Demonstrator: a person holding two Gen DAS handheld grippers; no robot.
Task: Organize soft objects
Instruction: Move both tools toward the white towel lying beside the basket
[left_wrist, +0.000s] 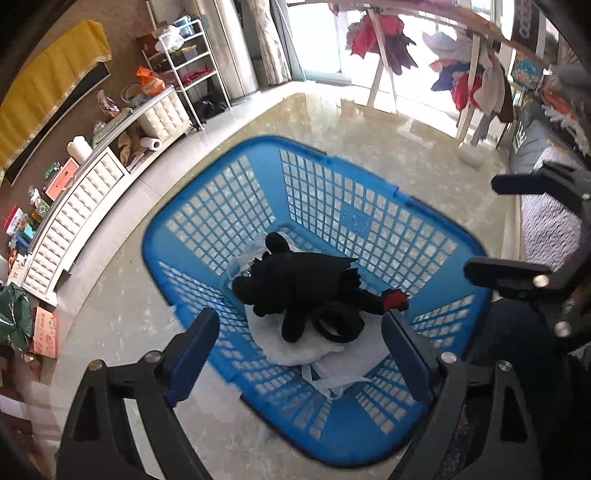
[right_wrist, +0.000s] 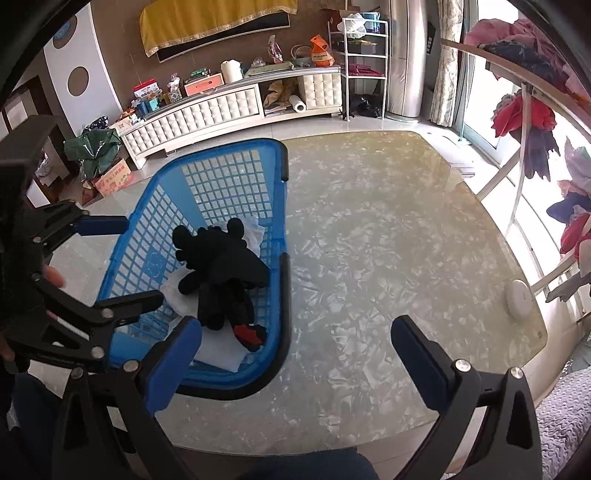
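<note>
A blue plastic laundry basket (left_wrist: 258, 147) stands on the glass table; it also shows in the right wrist view (right_wrist: 284, 280). Inside it a black plush dragon (left_wrist: 299, 284) with a red tail fin lies on white cloth (left_wrist: 295, 350); both show in the right wrist view, the dragon (right_wrist: 225, 266) over the cloth (right_wrist: 221, 350). My left gripper (left_wrist: 299, 343) is open and empty, held above the basket's near side. My right gripper (right_wrist: 295, 350) is open and empty over the table, just right of the basket. The right gripper shows in the left wrist view (left_wrist: 491, 225).
The marbled glass table (right_wrist: 388, 240) stretches to the right, with a small white round object (right_wrist: 519, 299) near its far right edge. A white cabinet (right_wrist: 207, 110) with clutter lines the wall. A clothes rack (right_wrist: 528, 122) with garments stands by the window.
</note>
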